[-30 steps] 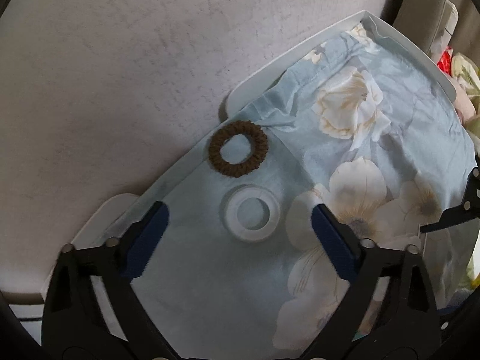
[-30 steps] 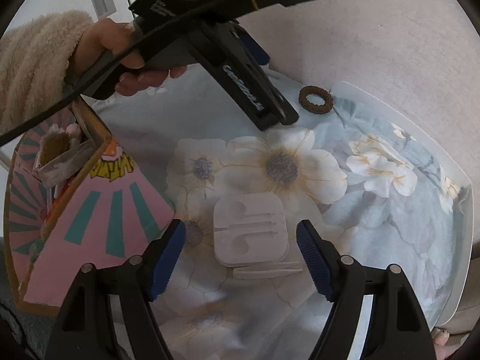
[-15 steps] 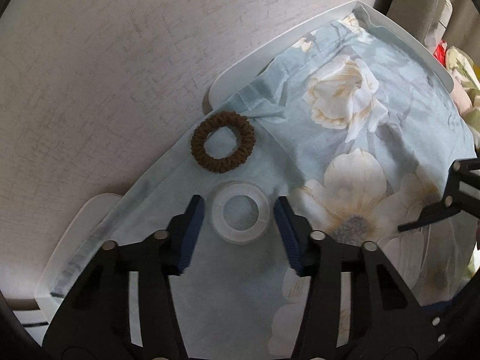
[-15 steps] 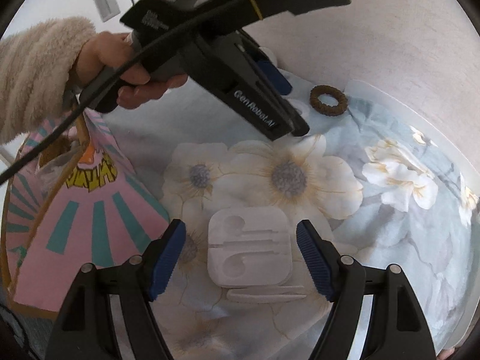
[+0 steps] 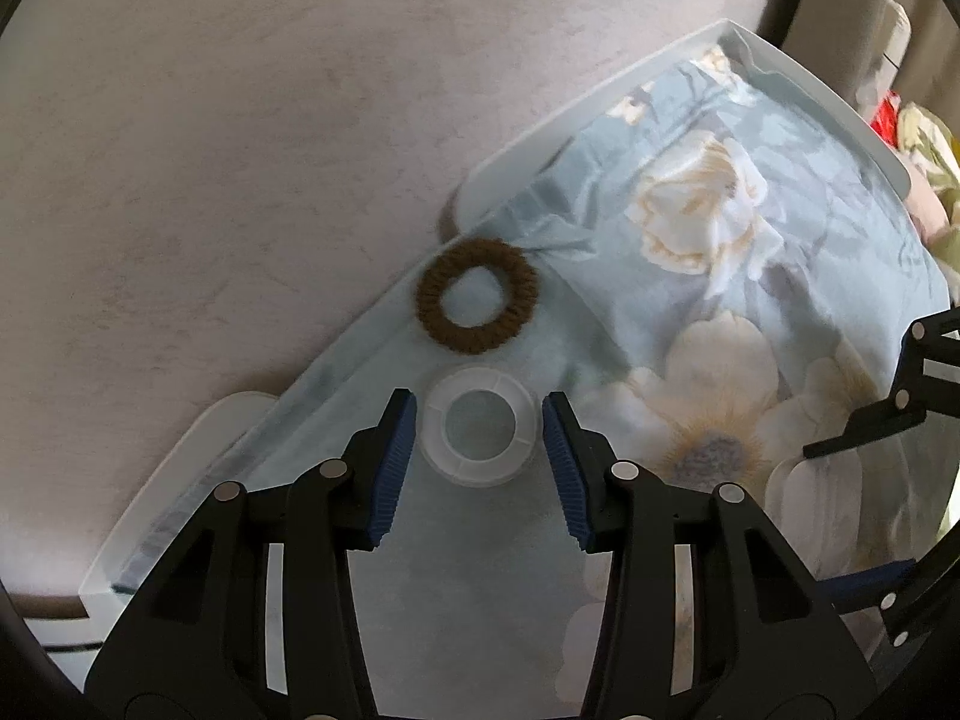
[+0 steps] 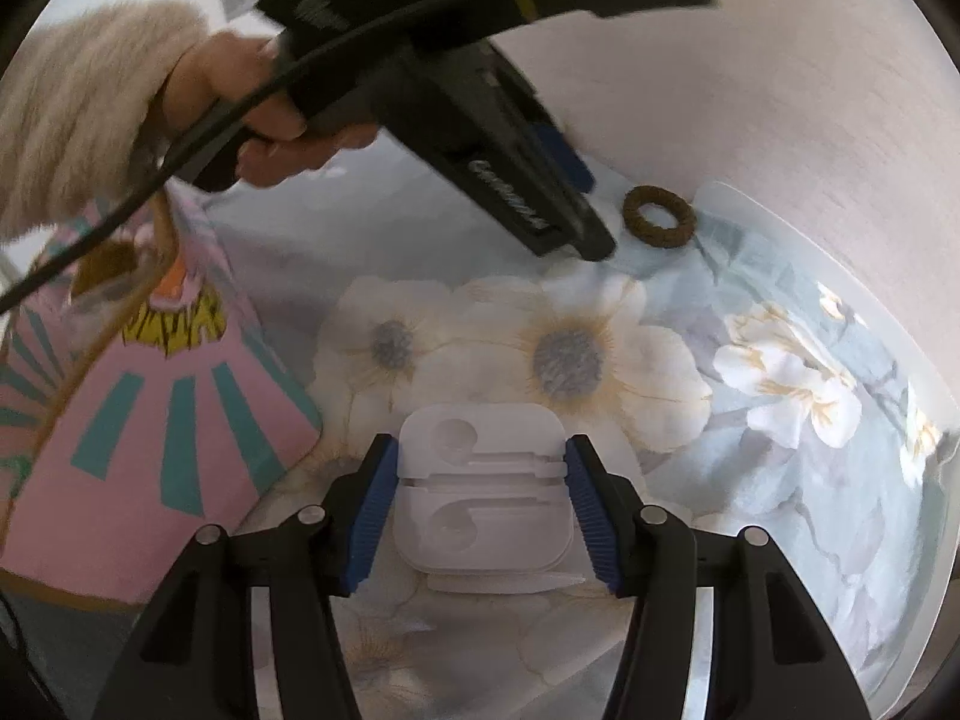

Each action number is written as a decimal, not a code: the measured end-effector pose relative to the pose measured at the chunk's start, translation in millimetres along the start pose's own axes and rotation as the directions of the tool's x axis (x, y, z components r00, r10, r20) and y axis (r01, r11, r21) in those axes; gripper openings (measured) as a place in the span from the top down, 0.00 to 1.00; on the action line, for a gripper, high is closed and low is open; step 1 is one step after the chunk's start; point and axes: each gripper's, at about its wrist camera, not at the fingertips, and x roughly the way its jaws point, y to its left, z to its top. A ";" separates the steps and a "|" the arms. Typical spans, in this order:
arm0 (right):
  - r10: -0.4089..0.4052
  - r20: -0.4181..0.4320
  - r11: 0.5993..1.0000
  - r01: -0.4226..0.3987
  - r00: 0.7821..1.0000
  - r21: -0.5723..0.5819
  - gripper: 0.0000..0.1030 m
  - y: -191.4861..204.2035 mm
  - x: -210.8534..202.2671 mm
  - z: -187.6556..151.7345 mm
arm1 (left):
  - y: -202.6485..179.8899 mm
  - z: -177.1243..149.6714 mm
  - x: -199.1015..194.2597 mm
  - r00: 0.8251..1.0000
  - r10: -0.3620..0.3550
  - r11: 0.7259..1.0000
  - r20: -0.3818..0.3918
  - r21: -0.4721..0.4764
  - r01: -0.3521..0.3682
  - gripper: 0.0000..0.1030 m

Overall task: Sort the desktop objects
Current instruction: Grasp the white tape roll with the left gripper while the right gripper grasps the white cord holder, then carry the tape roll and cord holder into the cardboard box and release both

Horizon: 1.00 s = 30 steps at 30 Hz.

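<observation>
A clear plastic ring (image 5: 478, 432) lies on the floral cloth between the pads of my left gripper (image 5: 478, 441). The pads stand close on each side of it, with small gaps. A brown hair tie (image 5: 477, 295) lies just beyond it; it also shows in the right wrist view (image 6: 659, 216). My right gripper (image 6: 480, 501) is down around a white earphone holder (image 6: 483, 489), its blue pads touching or nearly touching the holder's sides. The left gripper body (image 6: 480, 120) shows there, held in a hand.
The floral cloth (image 6: 780, 372) covers a white tray (image 5: 810, 78) beside a pale wall. A pink and teal box (image 6: 150, 420) stands at the left in the right wrist view. A thin white stick (image 6: 504, 583) lies in front of the holder.
Both grippers have narrowed: the left from wide open to closely bracketing the clear ring, the right around the earphone holder. Both moved forward and down toward their objects.
</observation>
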 end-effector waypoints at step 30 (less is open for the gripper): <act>-0.001 0.307 1.000 -0.008 0.952 0.027 0.49 83.1 -172.4 80.4 | 29.0 -105.5 -271.7 0.939 0.224 0.959 0.259 -0.233 -0.165 0.61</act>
